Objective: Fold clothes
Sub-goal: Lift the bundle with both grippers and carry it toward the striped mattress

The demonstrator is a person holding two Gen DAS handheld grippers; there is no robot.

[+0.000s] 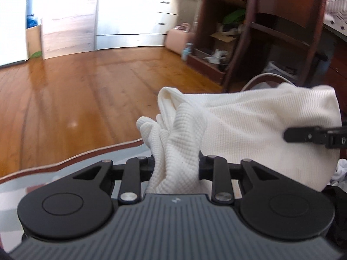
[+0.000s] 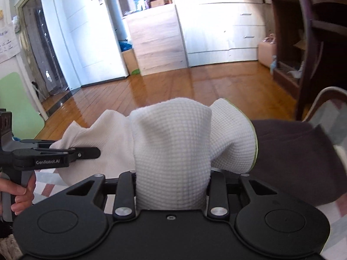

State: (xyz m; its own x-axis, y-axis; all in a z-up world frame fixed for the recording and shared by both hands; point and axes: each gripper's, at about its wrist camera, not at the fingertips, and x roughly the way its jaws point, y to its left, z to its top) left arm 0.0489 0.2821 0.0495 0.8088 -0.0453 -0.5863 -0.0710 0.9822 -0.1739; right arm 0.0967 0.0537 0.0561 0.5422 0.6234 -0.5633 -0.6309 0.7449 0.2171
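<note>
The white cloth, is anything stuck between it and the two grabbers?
No. The white cloth sits right inside both: the left gripper and the right gripper each pinch a bunch of it, nothing visible between.

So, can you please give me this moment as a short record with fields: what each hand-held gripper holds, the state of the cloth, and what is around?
left hand-held gripper: shut on white waffle cloth
right hand-held gripper: shut on the same cloth
cloth state: bunched, lifted, stretched between both grippers, not yet folded
beneath: glass-topped table edge in the left view; dark garment beside the cloth in the right view
person: hand gripping the left tool's handle
background: wooden floor, white drawers
</note>
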